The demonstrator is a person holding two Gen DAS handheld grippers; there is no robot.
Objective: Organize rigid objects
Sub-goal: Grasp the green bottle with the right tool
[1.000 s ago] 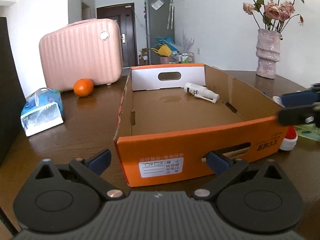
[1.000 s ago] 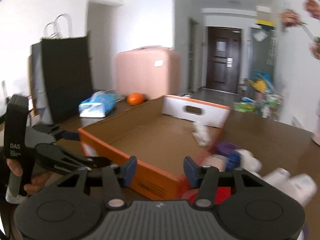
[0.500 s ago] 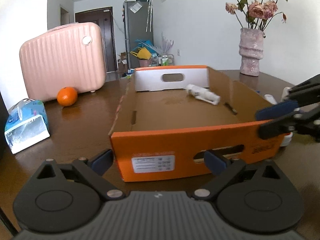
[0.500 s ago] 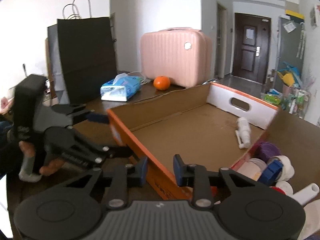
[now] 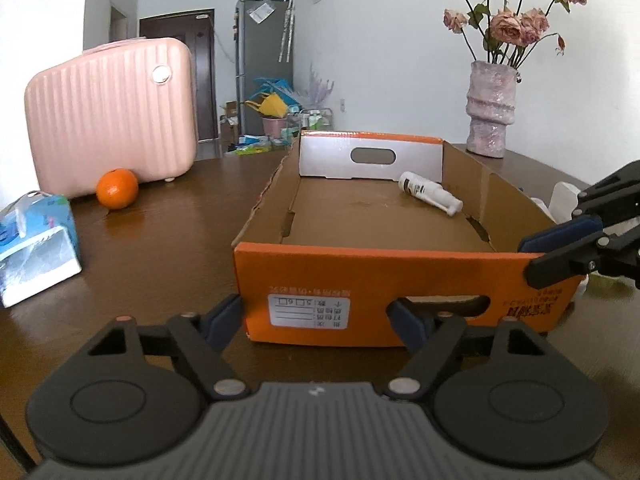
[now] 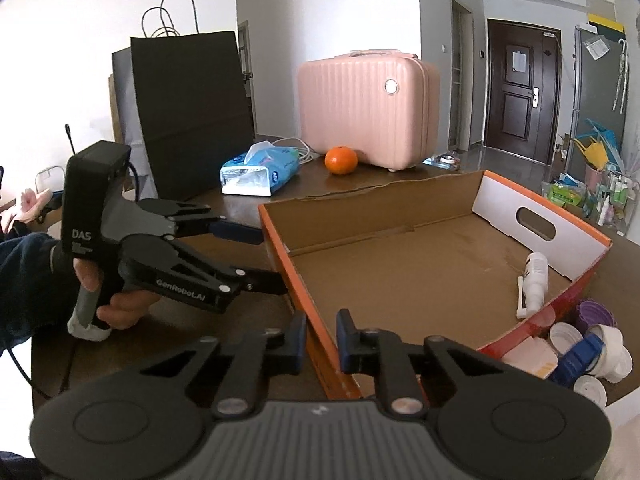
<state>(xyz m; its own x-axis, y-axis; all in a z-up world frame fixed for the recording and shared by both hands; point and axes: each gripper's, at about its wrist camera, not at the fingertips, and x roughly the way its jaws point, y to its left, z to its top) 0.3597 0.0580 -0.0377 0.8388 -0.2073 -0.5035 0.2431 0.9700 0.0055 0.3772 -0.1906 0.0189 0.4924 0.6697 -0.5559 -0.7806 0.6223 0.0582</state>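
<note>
An orange cardboard box (image 5: 400,272) lies open on the dark table, with a white spray bottle (image 5: 430,196) lying near its far right corner. My left gripper (image 5: 316,316) meets the box's front wall at the left corner. Its jaws are closing: one pad is outside the corner, the other at the handle hole, and both touch cardboard. In the right wrist view my right gripper (image 6: 322,340) is shut on the rim of that same wall of the box (image 6: 360,208). The left gripper (image 6: 268,260) shows there too, held by a hand (image 6: 120,308). The bottle (image 6: 534,276) lies inside.
Several white, blue and purple bottles and caps (image 6: 580,352) crowd the table right of the box. A pink suitcase (image 5: 112,116), an orange (image 5: 117,188) and a tissue pack (image 5: 36,236) stand to the left. A vase (image 5: 490,108) stands at the back right, a black paper bag (image 6: 188,112) far left.
The right gripper's jaws went from apart to clamped on the box's front wall. The left gripper's jaws drew in onto the box's left front corner. Both views tilted slightly.
</note>
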